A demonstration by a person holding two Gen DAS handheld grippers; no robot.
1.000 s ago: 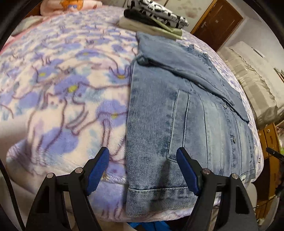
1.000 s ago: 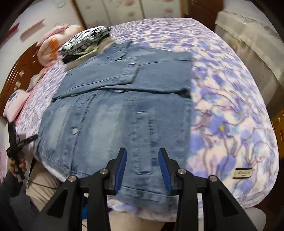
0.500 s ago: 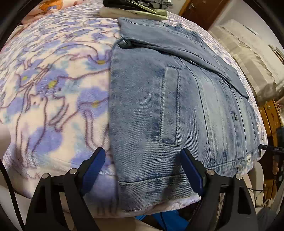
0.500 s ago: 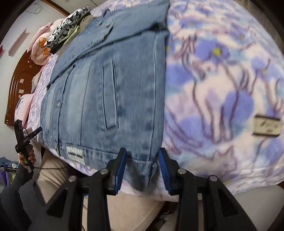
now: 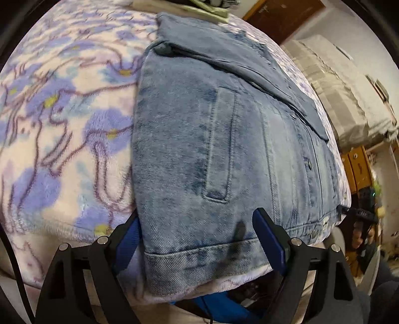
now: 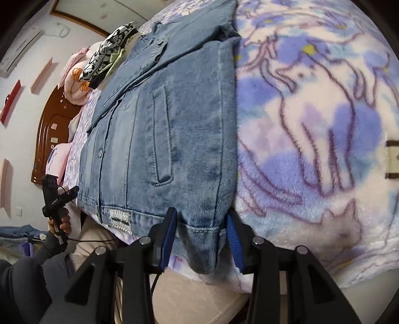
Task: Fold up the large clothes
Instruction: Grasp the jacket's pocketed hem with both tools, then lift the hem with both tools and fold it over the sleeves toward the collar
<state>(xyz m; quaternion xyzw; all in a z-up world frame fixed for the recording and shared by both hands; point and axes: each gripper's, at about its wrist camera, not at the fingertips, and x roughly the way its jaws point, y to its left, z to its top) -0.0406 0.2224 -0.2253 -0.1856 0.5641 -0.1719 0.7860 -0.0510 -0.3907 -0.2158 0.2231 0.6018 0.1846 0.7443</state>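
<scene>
A light blue denim jacket [image 5: 219, 149] lies flat on the bed with its sleeves folded across the chest; it also shows in the right wrist view [image 6: 174, 129]. My left gripper [image 5: 199, 241] is open, its blue pads on either side of the jacket's left hem corner. My right gripper [image 6: 202, 239] is open but narrower, its pads on either side of the right hem corner, which hangs over the bed's edge. Neither pad pair presses the cloth.
A fleece blanket with purple flowers [image 5: 62, 124] covers the bed [image 6: 311, 124]. Folded clothes [image 5: 199, 7] are stacked at the far end [image 6: 107, 57]. A wooden headboard [image 6: 52, 129], a covered sofa [image 5: 344, 94] and a wooden door [image 5: 281, 17] surround the bed.
Both grippers have dropped and moved in to the jacket's bottom hem; the hem corners now sit between the pads. The right view has tilted.
</scene>
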